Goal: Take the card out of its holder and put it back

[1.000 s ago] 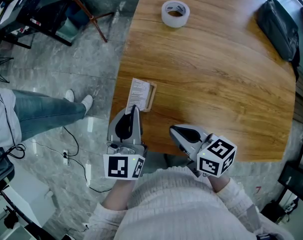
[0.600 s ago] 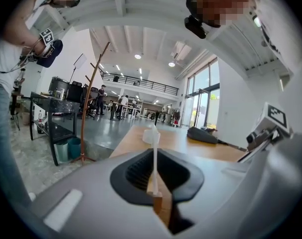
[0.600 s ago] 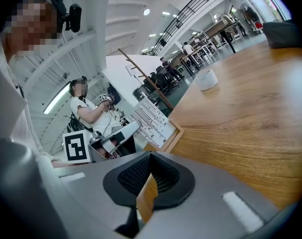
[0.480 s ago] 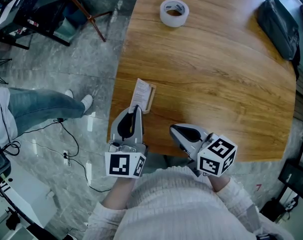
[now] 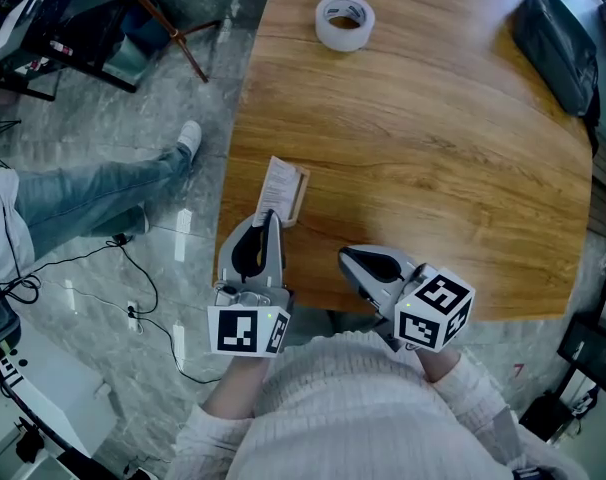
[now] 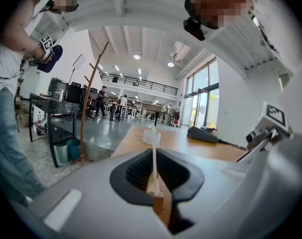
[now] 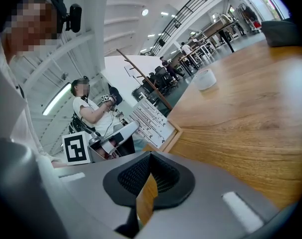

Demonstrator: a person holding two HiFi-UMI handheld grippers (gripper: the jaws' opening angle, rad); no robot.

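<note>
Bystander's leg stretched, card, wooden table, marble floor

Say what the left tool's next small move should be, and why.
Likely draw the left tool upward, in line with the card. The jaws appear pinched on its near edge, and it sits in the wooden holder by the table edge, so pulling it free looks like the step due.

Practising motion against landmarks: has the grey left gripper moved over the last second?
No. The grey left gripper stays with its tips at the near end of the white printed card, beside the light wooden holder on the brown wooden table.
</note>
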